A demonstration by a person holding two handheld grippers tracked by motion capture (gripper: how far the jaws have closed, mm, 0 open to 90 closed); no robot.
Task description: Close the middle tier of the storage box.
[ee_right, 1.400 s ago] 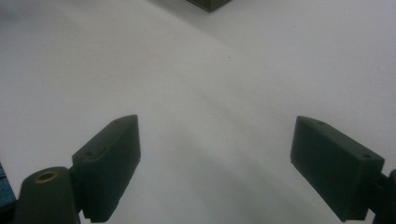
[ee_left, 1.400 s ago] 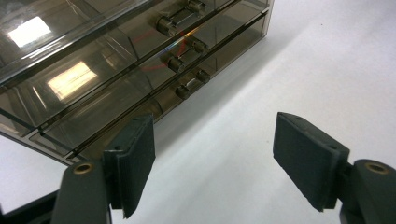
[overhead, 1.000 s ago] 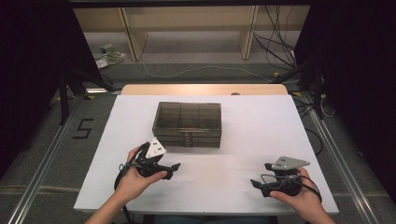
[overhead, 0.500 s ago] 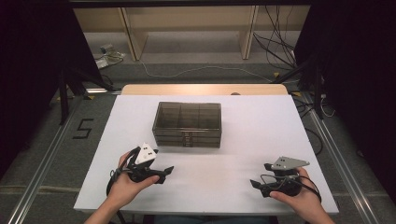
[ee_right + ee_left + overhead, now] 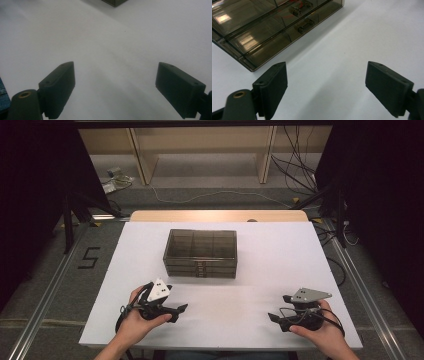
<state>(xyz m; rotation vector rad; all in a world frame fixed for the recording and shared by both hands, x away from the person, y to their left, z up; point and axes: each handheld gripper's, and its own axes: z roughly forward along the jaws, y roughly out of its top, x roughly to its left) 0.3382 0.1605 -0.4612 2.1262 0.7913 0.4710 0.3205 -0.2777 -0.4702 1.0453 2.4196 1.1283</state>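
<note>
A smoky, see-through drawer box (image 5: 200,253) with several compartments stands in the middle of the white table (image 5: 280,255). My left gripper (image 5: 181,309) rests near the front left, held by a hand, jaws wide apart and empty. In the left gripper view the box (image 5: 262,30) lies at the upper left, beyond the open gripper (image 5: 325,87), with small drawer handles facing it. My right gripper (image 5: 272,318) sits at the front right, also open. The right gripper view has its gripper (image 5: 115,90) over bare table, and a box corner (image 5: 115,2) at the top edge.
A wooden strip (image 5: 220,215) runs along the table's far edge. Beyond it are shelving legs and loose cables (image 5: 295,165) on the floor. A "5" mark (image 5: 89,258) is on the floor at the left. Metal rails (image 5: 40,310) flank the table.
My left gripper has drawn back toward the table's front left edge and turned a little. The right gripper has stayed where it was.
</note>
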